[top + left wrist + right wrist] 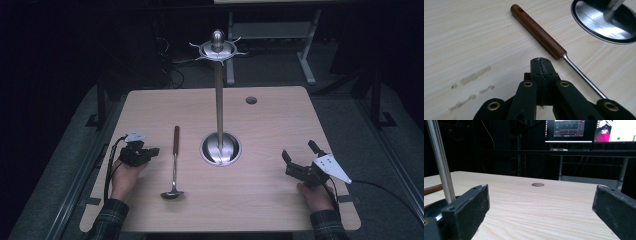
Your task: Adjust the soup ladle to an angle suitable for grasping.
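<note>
Ladle [174, 162] lies flat on the counter [270, 200] beside the hook stand [219, 100], probably awaiting hanging; left gripper [150, 151] fingers pinched together empty, right gripper [299, 153] fingers spread wide.

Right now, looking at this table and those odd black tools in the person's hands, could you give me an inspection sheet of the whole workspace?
Surface: pale wooden table, faint smudges near the left gripper, round hole at the back.
Job's things: ladle lying flat, wooden handle pointing away; steel hanging stand upright mid-table, hooks on top bare.
Clutter: nothing seen.
Grippers: left gripper rests beside the ladle handle, jaws shut, holding nothing; right gripper at the table's right, jaws wide open, holding nothing.
Cables: one trails from each gripper off the table's sides.
Surroundings: dark room, grey floor, lit monitors and desks beyond.
</note>
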